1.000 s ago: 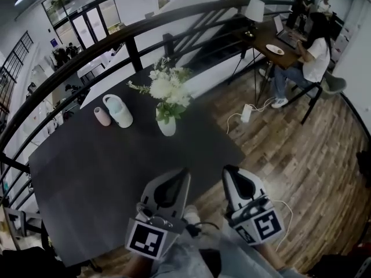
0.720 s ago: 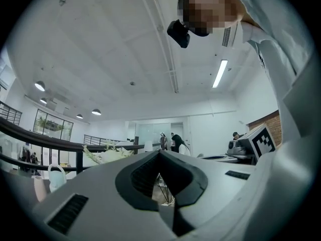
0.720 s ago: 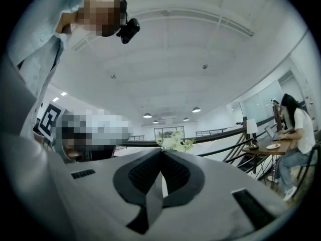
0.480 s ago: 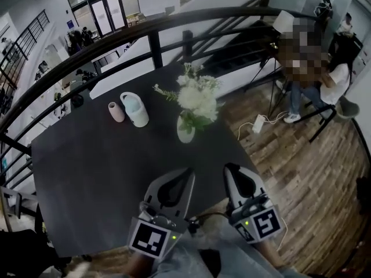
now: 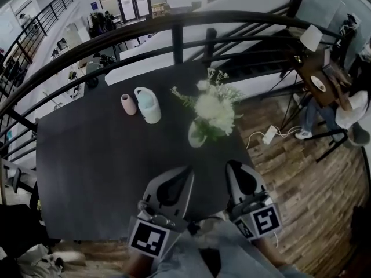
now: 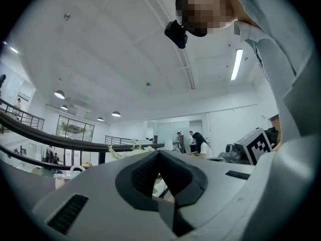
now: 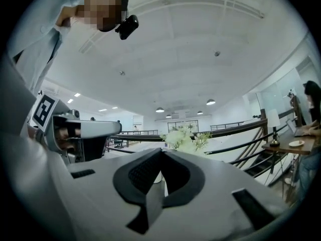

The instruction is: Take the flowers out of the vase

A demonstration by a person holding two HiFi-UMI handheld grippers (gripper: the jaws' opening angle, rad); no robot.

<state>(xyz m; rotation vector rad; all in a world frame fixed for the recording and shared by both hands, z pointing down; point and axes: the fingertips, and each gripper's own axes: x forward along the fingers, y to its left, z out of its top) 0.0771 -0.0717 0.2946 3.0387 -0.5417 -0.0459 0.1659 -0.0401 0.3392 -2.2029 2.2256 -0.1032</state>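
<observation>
White flowers (image 5: 215, 110) with green sprigs stand upright in a small white vase (image 5: 196, 136) near the right edge of the dark table (image 5: 87, 172). My left gripper (image 5: 186, 170) hovers over the table's near edge, short of the vase, its jaws shut with nothing between them. My right gripper (image 5: 231, 164) is beside it at the table's near right corner, also shut and empty. In the left gripper view the flowers (image 6: 134, 146) peek over the closed tips of the left gripper (image 6: 159, 153). In the right gripper view the flowers (image 7: 184, 137) show just beyond the right gripper (image 7: 161, 150).
A pink cup (image 5: 128, 104) and a pale jug (image 5: 148, 104) stand left of the vase. A dark railing (image 5: 174, 28) curves behind the table. On the wood floor at right are a power strip (image 5: 270, 134) and a seated person (image 5: 348, 112) at a small desk.
Both grippers have moved sideways together along the table's near edge, staying shut. In the head view the vase, cup and jug have slid rightward and a little nearer.
</observation>
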